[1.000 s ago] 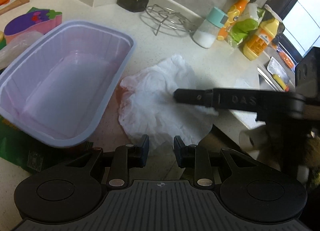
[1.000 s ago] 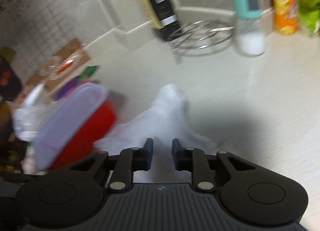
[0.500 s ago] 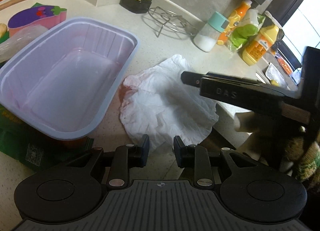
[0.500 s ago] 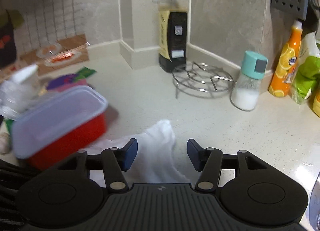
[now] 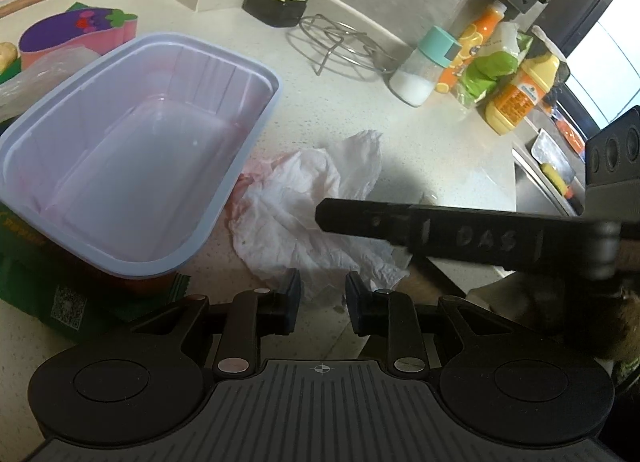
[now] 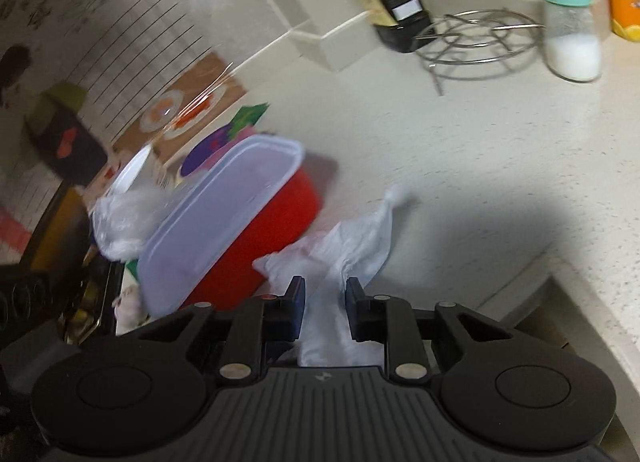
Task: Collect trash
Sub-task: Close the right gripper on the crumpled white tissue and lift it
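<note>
The crumpled tissue (image 6: 340, 258) runs up the lower centre into the right gripper (image 6: 323, 302), whose jaws, just closing, pinch it, while the left gripper (image 5: 320, 298) hangs slightly spread at its near edge.

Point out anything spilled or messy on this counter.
A crumpled white tissue lies beside the plastic tub, its tub-side edge stained pinkish red, like a wiped spill. The right gripper is gathering it.

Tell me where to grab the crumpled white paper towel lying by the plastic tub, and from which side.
Grip the crumpled white paper towel at its bunched near edge, coming from the counter's front edge, away from the lilac plastic tub. There the folds stand up off the counter; the middle lies flat. The right hand-held gripper has just been closing there, with towel between its jaws.
</note>
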Demonstrator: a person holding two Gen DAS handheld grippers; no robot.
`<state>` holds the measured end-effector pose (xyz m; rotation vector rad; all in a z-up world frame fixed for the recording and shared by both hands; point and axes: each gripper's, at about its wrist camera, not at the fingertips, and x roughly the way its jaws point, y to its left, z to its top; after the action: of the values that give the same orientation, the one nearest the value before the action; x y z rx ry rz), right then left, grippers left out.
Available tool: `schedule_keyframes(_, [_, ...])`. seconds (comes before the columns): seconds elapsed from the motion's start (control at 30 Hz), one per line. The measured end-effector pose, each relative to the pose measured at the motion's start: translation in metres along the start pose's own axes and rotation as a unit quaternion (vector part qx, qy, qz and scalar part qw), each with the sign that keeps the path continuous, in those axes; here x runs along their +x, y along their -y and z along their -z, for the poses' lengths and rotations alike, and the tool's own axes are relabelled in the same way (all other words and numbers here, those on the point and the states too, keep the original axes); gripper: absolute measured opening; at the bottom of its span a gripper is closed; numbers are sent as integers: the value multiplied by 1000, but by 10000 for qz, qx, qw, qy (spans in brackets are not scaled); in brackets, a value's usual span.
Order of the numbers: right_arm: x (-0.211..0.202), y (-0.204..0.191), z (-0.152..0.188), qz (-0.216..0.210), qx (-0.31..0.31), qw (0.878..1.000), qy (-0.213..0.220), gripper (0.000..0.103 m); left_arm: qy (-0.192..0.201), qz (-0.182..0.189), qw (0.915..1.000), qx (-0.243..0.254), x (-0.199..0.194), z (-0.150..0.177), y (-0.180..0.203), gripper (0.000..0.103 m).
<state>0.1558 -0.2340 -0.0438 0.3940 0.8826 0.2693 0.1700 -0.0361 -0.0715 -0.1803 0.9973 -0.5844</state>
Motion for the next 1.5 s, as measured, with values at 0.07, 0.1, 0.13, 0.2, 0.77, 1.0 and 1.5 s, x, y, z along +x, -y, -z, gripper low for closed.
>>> schedule_keyframes(0.07, [4,-9,1,294,-344,9990,44,22,11,-4,10000,0,0,0,1,28])
schedule_keyframes(0.1, [5,-14,2,467,-513,9976,71,24,12,-3,10000,-2,0,1,1,28])
schedule_keyframes(0.13, [7,-18,2,613,-679,9958,68,31,14,1,10000,-3,-1,1,1,27])
schedule_keyframes(0.2, [11,-20,1,729,-822,9939,40,46,16,-7,10000,-17,-1,1,1,26])
schedule_keyframes(0.77, [40,-45,-8,1288,-1640,9773,-363,54,-68,81,9999,104,-7,3,-1,26])
schedule_keyframes(1.0, [16,-38,-5,1195,-1510,9809,-258,9,306,613,9959,583,-73,-3,7,26])
schedule_keyframes(1.5, [-41,-16,9,1126,-829,9899,218,9,1210,-1609,9787,-398,-82,-38,-90,27])
